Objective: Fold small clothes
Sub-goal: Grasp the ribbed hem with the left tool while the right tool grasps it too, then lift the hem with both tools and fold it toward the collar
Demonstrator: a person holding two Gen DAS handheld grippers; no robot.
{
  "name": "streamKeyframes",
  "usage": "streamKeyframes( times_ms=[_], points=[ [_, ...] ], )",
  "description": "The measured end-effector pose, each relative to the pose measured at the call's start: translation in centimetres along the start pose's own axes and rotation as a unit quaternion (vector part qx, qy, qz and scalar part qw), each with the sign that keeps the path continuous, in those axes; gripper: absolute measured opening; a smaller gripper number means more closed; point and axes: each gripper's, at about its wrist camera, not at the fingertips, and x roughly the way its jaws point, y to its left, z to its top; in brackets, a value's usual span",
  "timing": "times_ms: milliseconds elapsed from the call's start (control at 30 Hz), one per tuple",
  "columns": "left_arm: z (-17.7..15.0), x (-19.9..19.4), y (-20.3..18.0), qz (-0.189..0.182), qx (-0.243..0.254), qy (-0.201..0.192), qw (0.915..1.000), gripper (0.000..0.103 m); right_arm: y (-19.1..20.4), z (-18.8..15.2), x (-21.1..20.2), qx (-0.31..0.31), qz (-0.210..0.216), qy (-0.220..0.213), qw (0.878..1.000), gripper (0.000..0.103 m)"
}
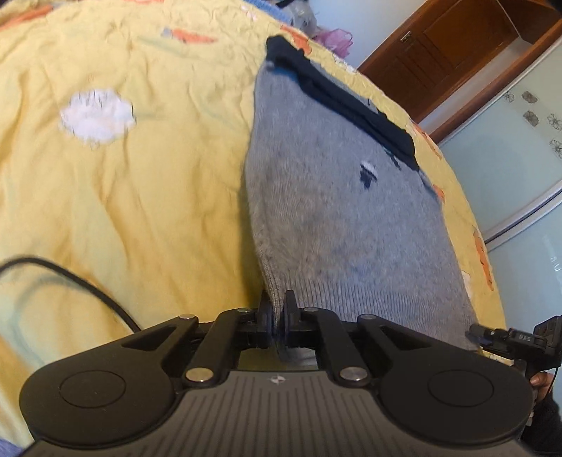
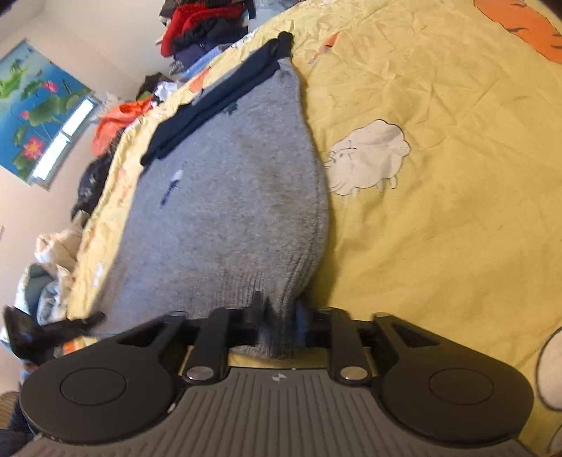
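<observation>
While no basket or bin shows up anywhere, the grey sweater (image 1: 337, 211) lies flat on the yellow bedsheet (image 1: 140, 197), dark collar (image 1: 344, 102) at the far end near the bed's edge. Left gripper (image 1: 277, 316) is pinched tight on the ribbed hem; right gripper (image 2: 281, 327) has hem fabric bunched between narrow jaws. Plenty of bare sheet beside it. Clothes pile (image 2: 200, 31) past the bed is blurry.

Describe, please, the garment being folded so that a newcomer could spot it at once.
On the yellow bedsheet printed with sheep, look just ahead of the tongs. There lies a grey knitted garment, alone there, with a navy band along its far edge and a small dark emblem.
</observation>
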Motion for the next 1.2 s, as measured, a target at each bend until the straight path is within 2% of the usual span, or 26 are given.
streamKeyframes(
  times_ms=[33,100,167,200,233,300,367,400,433,467,500,533,700,800,867,1033,1200],
  points=[
    [-0.1,0.3,0.2,-0.002,-0.01,0.006,0.9999,0.009,-0.1,0.0,-0.2,0.004,0.009,-0.003,1.0,0.055],
    [-0.4,0.3,0.8,-0.015,-0.032,0.005,0.9994,0.013,-0.1,0.3,-0.4,0.008,0.013,-0.006,1.0,0.063],
    [-0.2,0.4,1.2,-0.04,-0.058,0.003,0.9975,0.026,-0.5,0.6,-0.2,0.021,0.023,-0.003,1.0,0.063],
    [-0.2,0.4,1.4,-0.055,-0.07,0.001,0.996,0.038,-0.6,0.8,0.0,0.027,0.031,-0.002,0.999,0.063],
    [-0.2,0.4,1.6,-0.075,-0.085,-0.001,0.9935,0.056,-0.7,0.9,0.2,0.034,0.039,0.0,0.999,0.063],
    [-0.2,0.6,1.8,-0.111,-0.116,-0.008,0.9869,0.074,-0.9,1.0,0.6,0.046,0.056,0.003,0.997,0.063],
    [-0.2,0.8,1.7,-0.113,-0.116,-0.013,0.9867,0.072,-1.3,0.9,0.9,0.06,0.077,0.007,0.995,0.061],
    [-0.2,0.8,1.6,-0.113,-0.115,-0.015,0.9868,0.069,-1.6,0.8,1.1,0.071,0.087,0.012,0.994,0.055],
    [-0.2,0.8,1.6,-0.106,-0.113,-0.015,0.9878,0.047,-1.9,0.7,1.4,0.08,0.091,0.019,0.992,0.041],
    [-0.2,0.9,1.7,-0.096,-0.11,-0.008,0.9893,0.033,-2.2,0.5,1.6,0.086,0.085,0.024,0.992,0.032],
    [-0.3,1.2,1.9,-0.089,-0.108,0.0,0.9902,0.014,-2.4,0.3,1.8,0.089,0.079,0.028,0.993,0.019],
    [-0.3,1.3,2.1,-0.084,-0.107,0.006,0.9907,0.01,-2.4,0.2,1.8,0.089,0.074,0.026,0.993,0.014],
    [-0.1,0.8,1.4,-0.071,-0.074,0.003,0.9948,0.006,-1.7,0.1,1.6,0.077,0.062,0.018,0.995,0.014],
    [1.2,-0.2,0.6,-0.095,-0.059,-0.016,0.9936,0.006,-1.2,1.0,1.1,0.075,0.07,0.004,0.995,0.013],
    [2.5,-0.9,0.0,-0.11,-0.053,-0.036,0.9919,0.006,-0.9,2.2,0.6,0.082,0.091,-0.017,0.992,0.013],
    [7.7,-1.2,-1.5,-0.142,-0.049,-0.087,0.9848,0.006,0.1,7.1,0.5,0.084,0.146,-0.067,0.983,0.013],
    [15.2,1.0,-3.0,-0.153,-0.049,-0.121,0.9796,0.006,0.5,14.4,2.3,0.093,0.182,-0.115,0.972,0.013]
  ],
)
